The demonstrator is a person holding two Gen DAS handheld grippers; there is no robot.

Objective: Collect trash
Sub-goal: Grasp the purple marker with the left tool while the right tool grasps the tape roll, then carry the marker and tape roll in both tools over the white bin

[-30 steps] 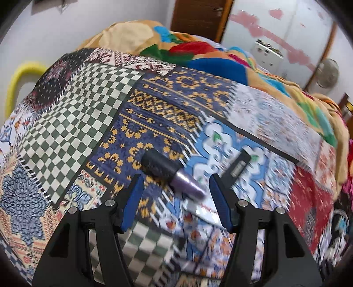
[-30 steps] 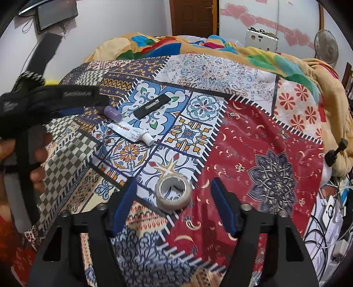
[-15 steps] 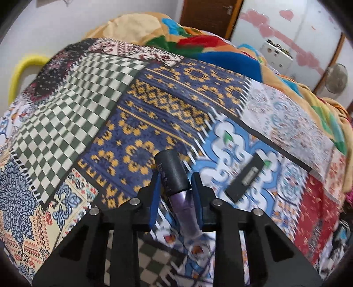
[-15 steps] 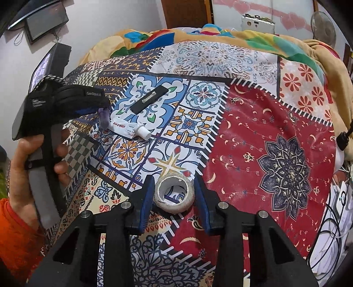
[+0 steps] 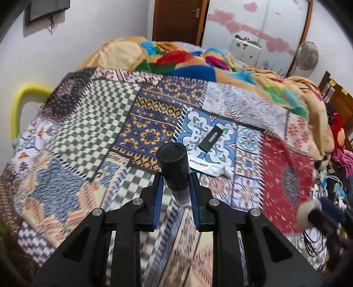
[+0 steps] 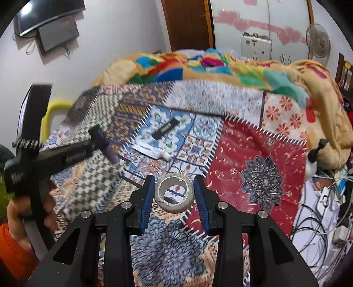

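Note:
My left gripper (image 5: 176, 187) is shut on a purple bottle with a black cap (image 5: 174, 167) and holds it above the patchwork bedspread (image 5: 88, 136). It also shows in the right wrist view (image 6: 106, 143). My right gripper (image 6: 174, 194) is shut on a grey tape roll (image 6: 174, 194), lifted off the bed; the roll shows at the right edge of the left wrist view (image 5: 307, 212). A white tube (image 5: 207, 167) and a flat black stick (image 5: 213, 138) lie on the blue-and-white patch.
A crumpled colourful blanket (image 5: 198, 61) is heaped at the far end of the bed. A yellow rail (image 5: 19, 106) stands at the left edge. Cables and clutter (image 6: 326, 198) lie off the right side. A brown door (image 5: 178, 19) is behind.
Both grippers closed on their objects and lifted them off the bedspread: the left took the bottle, the right took the tape roll. Both views pulled back and up.

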